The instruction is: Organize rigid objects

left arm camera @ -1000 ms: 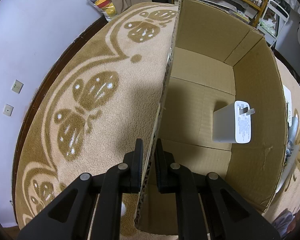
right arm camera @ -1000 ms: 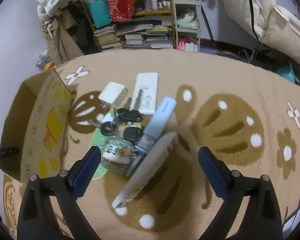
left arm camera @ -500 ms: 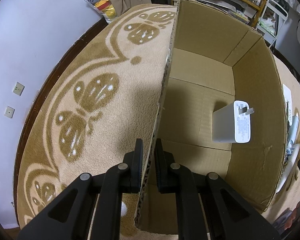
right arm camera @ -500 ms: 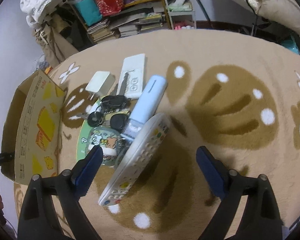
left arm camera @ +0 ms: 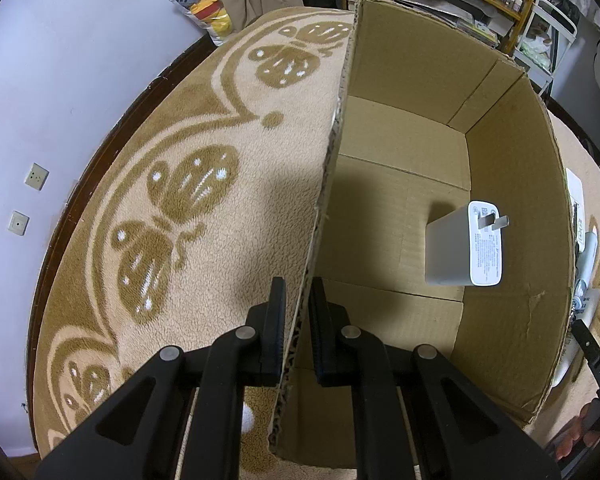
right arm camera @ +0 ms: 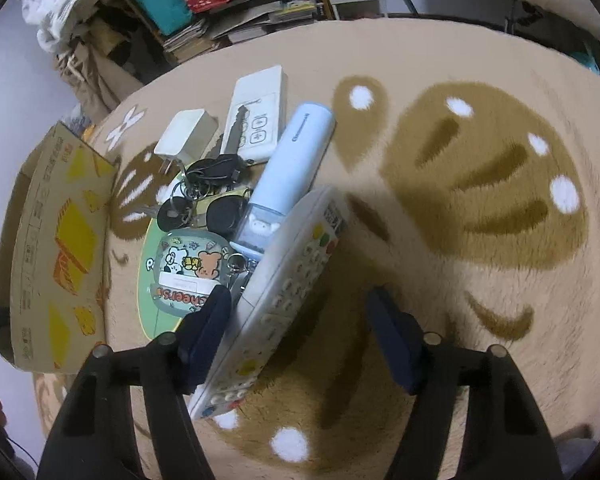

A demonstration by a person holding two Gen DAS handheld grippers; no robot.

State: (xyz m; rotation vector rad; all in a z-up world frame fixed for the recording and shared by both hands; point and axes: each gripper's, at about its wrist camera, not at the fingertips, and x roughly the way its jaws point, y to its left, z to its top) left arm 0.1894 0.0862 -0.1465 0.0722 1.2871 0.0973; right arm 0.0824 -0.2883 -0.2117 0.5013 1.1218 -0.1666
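From my left wrist view, my left gripper (left arm camera: 298, 312) is clenched on the near wall of the cardboard box (left arm camera: 512, 216), one finger outside over the carpet (left arm camera: 204, 184), the other inside. The corrugated top edge runs away from my fingers toward the far corner. Inside, a white charger (left arm camera: 460, 252) lies on the box floor near the right wall, prongs pointing right; the rest of the floor is bare, so there is wide room around it. Beyond the right wall a sliver of the pile of things shows, and at the lower right a black finger of my other gripper.

From my right wrist view, my right gripper (right arm camera: 300, 316) is over the pile on the carpet, its fingers released and just now closing. The white remote control (right arm camera: 284, 296) lies slanted between them: the left finger (right arm camera: 206, 328) sits right against its long left edge, the right finger (right arm camera: 394, 344) stands apart over bare carpet. Touching the remote's far end is a light blue case (right arm camera: 292, 168); left of it are a cartoon-printed round tin (right arm camera: 188, 268), black keys and fobs (right arm camera: 216, 196), a second white charger (right arm camera: 186, 136) and a white flat controller (right arm camera: 260, 112). This view alone shows the box from outside, at the left edge, with yellow printing. To the right the carpet is open.
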